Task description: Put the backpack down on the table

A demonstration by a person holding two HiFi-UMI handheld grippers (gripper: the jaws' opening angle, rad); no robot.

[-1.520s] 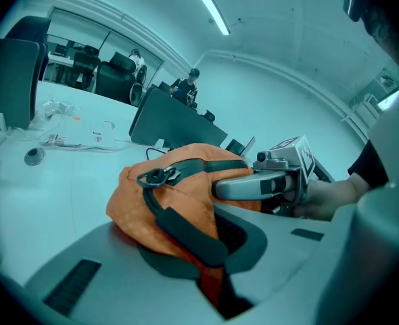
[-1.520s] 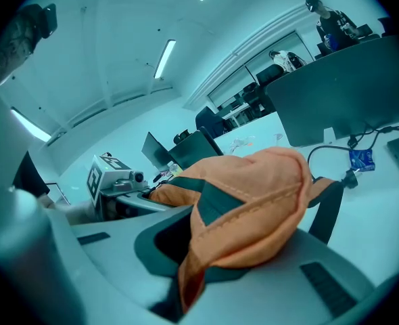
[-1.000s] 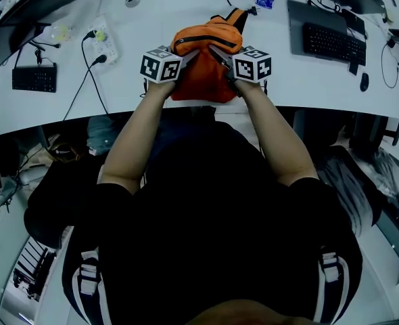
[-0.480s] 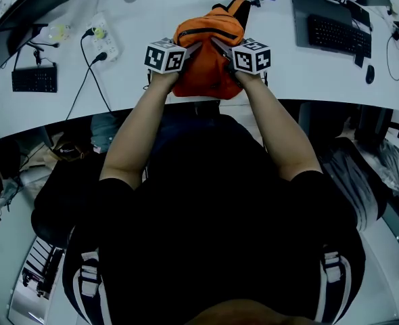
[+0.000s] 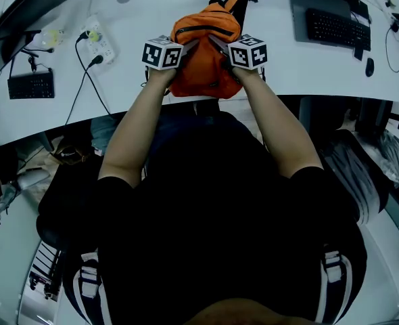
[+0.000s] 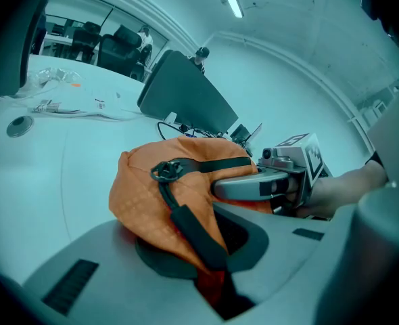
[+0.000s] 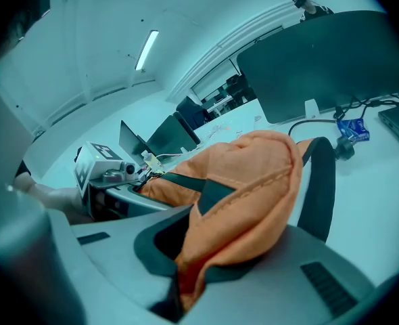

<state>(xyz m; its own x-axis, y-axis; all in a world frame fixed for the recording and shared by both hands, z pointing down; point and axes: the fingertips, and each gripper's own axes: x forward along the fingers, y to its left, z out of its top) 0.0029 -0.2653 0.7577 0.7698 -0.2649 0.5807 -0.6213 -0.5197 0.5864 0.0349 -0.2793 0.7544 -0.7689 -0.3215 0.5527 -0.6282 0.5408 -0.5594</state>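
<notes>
Your left tongs [image 5: 188, 48] and right tongs [image 5: 218, 46] are clamped on opposite sides of the backpack [image 5: 203, 66] at upper centre, its long axis running up-frame over the desk [image 5: 308, 73].

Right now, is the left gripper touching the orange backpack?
Touching. In the left gripper view, the left gripper has its fingers shut on a fold of the orange backpack, and the fabric bulges out above them.

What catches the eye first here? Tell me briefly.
The bright orange backpack stands out at the near edge of the white table, straight ahead of the person. The left gripper and right gripper are both shut on its fabric, one at each side.
</notes>
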